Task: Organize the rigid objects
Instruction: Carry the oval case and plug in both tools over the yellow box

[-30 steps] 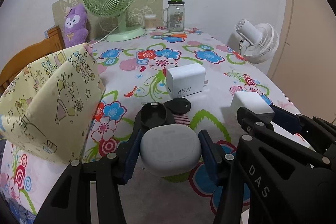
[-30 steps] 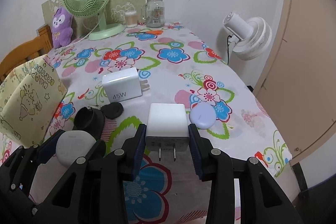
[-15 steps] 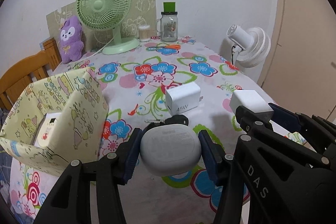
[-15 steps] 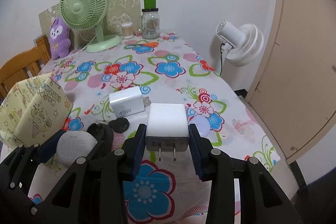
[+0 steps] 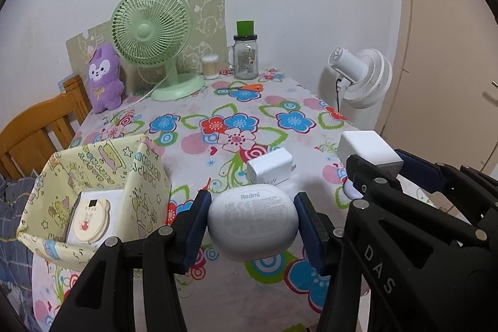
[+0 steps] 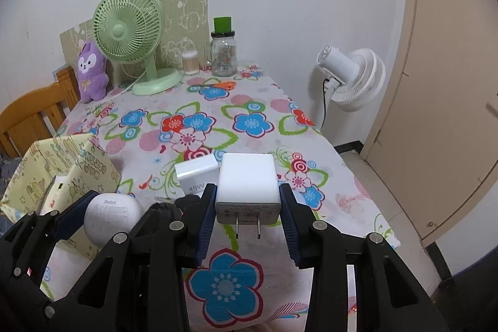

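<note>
My left gripper is shut on a rounded grey-white Redmi earbud case, held above the flowered tablecloth. To its left stands a yellow patterned fabric box with a round cream item inside. My right gripper is shut on a white plug charger, prongs toward the camera. A white 45W charger lies on the cloth behind both grippers. Part of a black object shows between the two grippers in the right wrist view.
At the table's far end stand a green desk fan, a purple plush toy, a glass jar, a cotton swab tub and orange scissors. A white floor fan stands right of the table, a wooden chair left.
Both grippers have risen with their loads, so the table looks farther below. The black pieces near the earbud case dropped behind it, and the inside of the yellow box came into view.
</note>
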`<state>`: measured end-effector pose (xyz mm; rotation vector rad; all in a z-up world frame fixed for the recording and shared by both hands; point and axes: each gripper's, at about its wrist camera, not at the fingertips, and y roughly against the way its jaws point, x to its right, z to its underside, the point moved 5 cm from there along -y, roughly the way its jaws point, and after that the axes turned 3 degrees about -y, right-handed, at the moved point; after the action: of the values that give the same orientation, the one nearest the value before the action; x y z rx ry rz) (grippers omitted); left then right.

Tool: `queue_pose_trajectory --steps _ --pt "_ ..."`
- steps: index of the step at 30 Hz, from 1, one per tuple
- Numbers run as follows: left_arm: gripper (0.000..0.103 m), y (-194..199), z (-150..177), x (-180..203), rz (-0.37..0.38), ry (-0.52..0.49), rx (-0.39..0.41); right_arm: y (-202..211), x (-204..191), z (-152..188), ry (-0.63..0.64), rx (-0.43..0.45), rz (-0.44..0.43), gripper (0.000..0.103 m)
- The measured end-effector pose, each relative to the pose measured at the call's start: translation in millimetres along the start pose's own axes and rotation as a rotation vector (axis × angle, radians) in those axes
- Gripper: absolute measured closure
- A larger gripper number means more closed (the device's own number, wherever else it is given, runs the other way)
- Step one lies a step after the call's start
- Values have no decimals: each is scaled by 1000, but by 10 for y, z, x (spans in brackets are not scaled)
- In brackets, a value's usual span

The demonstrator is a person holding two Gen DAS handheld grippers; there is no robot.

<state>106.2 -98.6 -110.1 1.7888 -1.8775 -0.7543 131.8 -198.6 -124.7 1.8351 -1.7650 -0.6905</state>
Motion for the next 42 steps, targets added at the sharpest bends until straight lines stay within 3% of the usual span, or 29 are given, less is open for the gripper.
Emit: queue_pose_trajectory --steps 16,42 --pt "47 136 -215 -94 32 -39 33 188 -110 -216 -12 30 13 60" --pt "46 273 -256 -437 53 -104 39 341 -481 -270 -54 37 27 60"
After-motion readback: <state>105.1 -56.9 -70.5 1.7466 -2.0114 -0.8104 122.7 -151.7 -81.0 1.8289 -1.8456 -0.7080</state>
